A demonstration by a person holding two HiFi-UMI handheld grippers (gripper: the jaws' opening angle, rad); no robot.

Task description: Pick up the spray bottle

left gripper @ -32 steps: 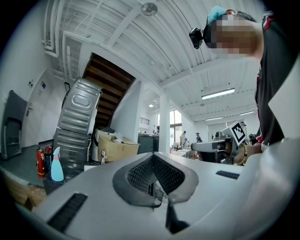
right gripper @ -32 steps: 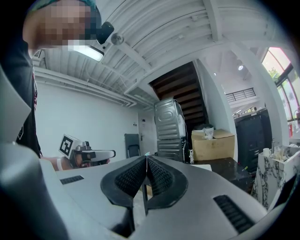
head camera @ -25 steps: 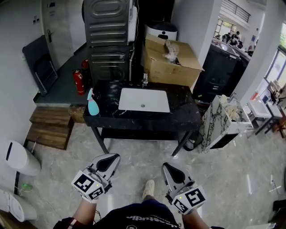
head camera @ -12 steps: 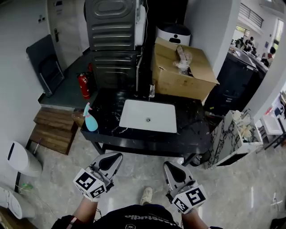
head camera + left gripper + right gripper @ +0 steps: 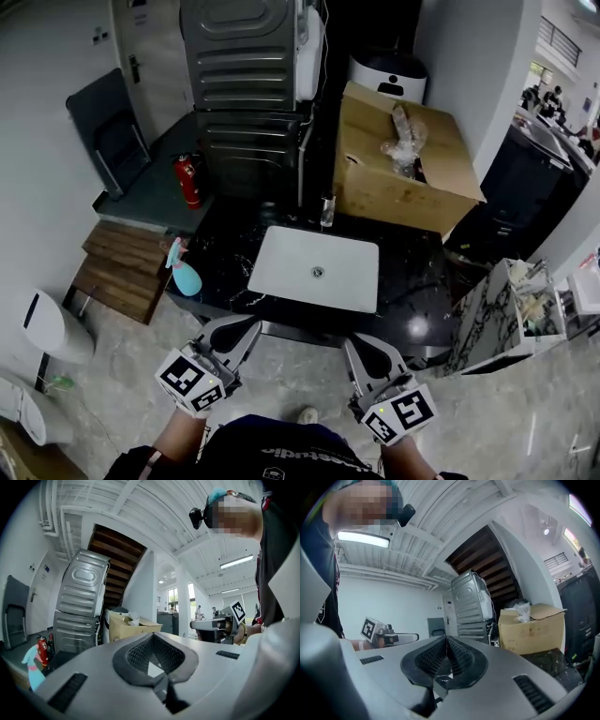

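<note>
Spray bottle (image 5: pixel 185 275) is sitting untouched ahead-left of the left tongs (image 5: pixel 247 324); right tongs (image 5: pixel 361 343) alongside, both pressed together, empty, so the whole grab is remaining.

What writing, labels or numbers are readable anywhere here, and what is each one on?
Nothing reads clearly.
White print on the person's dark shirt: blurred.
Marks on the cardboard box: too small.
Label on the fire extinguisher: too small.

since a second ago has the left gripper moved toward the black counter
Yes, toward it: the left gripper now reaches the black counter at its front edge in the head view; earlier a clear gap showed between them.
</note>
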